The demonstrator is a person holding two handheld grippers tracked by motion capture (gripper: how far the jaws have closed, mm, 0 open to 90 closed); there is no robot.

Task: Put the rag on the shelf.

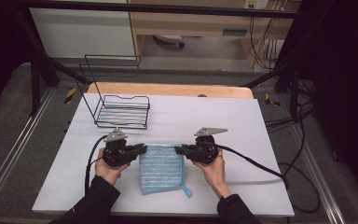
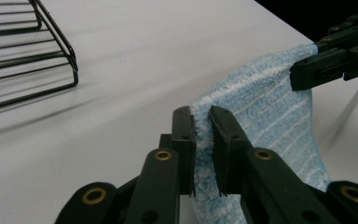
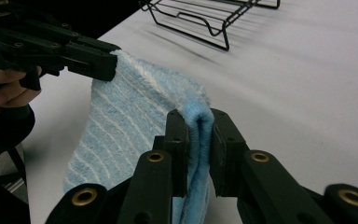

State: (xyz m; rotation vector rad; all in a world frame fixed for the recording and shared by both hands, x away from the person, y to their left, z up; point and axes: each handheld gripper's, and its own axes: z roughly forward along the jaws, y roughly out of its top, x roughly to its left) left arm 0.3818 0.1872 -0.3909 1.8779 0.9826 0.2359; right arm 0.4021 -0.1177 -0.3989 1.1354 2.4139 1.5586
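Left hand-held gripper [image 1: 142, 149] and right hand-held gripper [image 1: 179, 149] point inward toward each other, jaws clamped nearly closed.

I can read no text, label, brand, number or sign anywhere here. There is a small pale plate on the wooden furniture beyond the table, but it is too blurred for me to make out any writing on it.
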